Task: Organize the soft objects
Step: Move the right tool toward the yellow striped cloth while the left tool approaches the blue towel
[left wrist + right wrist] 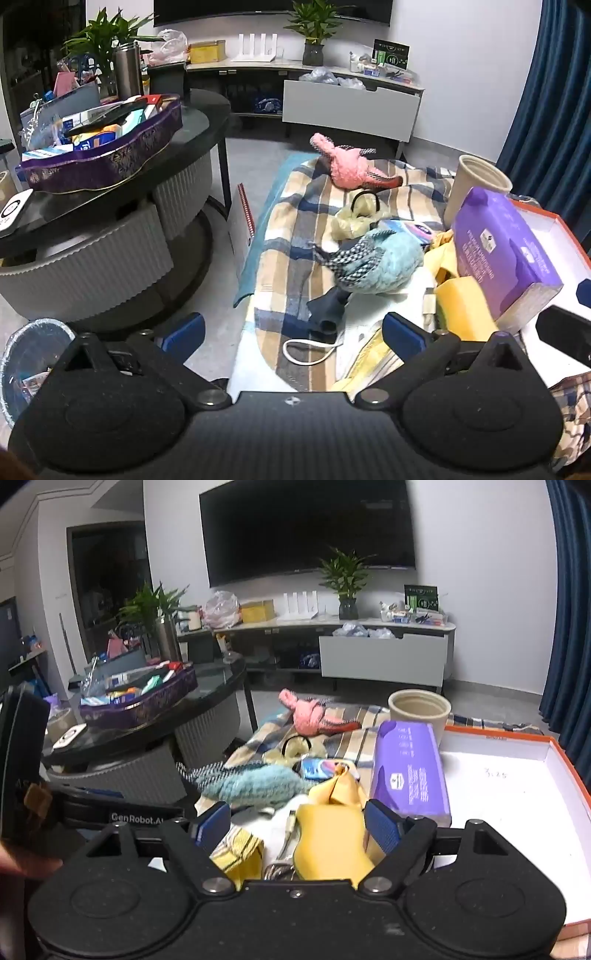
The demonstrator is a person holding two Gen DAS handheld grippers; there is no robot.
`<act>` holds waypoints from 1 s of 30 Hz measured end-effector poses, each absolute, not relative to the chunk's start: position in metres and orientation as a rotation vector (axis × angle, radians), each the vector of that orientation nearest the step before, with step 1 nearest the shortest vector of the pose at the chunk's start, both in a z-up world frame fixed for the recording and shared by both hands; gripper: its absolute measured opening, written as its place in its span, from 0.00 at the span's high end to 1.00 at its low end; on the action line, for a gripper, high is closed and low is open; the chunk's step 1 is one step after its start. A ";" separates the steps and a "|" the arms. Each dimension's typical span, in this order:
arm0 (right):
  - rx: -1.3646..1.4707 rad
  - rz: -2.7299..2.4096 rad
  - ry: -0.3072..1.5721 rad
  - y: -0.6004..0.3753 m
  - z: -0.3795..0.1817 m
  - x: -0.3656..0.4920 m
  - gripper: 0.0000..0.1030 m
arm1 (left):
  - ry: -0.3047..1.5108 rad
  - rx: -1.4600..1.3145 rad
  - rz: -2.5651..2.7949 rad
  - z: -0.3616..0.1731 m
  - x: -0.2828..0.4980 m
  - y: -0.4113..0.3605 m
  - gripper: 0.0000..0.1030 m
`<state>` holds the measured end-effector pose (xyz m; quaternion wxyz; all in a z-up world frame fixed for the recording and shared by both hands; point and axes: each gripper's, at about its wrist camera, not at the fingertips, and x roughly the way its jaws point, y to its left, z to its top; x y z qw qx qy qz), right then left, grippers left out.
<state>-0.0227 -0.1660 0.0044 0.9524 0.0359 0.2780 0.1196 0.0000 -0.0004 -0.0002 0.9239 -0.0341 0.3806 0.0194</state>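
A blue plush toy (376, 262) (258, 782) lies on the plaid blanket (291, 206), and a pink plush toy (351, 166) (310, 714) lies farther back. My left gripper (293, 332) hangs open over the blanket, above a dark grey piece (328, 306) and a white cord (310, 350), short of the blue toy. My right gripper (297, 827) is open too. A yellow sponge (328, 834) (465, 310) lies below and between its fingers, and the pads do not press on it. A purple tissue pack (410, 771) (506, 254) stands just right of the sponge.
An orange-rimmed white box (517, 775) sits at the right, with a beige cup (419, 707) behind the pack. On the left stands a round black table (199, 122) bearing a purple tray (110, 166). A lined bin (26, 354) is on the floor, bottom left.
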 end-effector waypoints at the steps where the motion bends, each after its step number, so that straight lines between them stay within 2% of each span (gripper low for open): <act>1: 0.074 0.248 0.572 -0.166 0.004 -0.022 0.09 | 0.778 -0.061 0.048 0.000 -0.001 -0.001 0.00; 10: 0.047 0.248 0.650 -0.148 -0.009 -0.020 0.09 | 0.805 -0.053 0.028 -0.005 0.000 -0.007 0.00; 30: 0.046 0.249 0.654 -0.146 -0.018 -0.017 0.09 | 0.812 -0.032 -0.007 -0.005 0.011 -0.004 0.00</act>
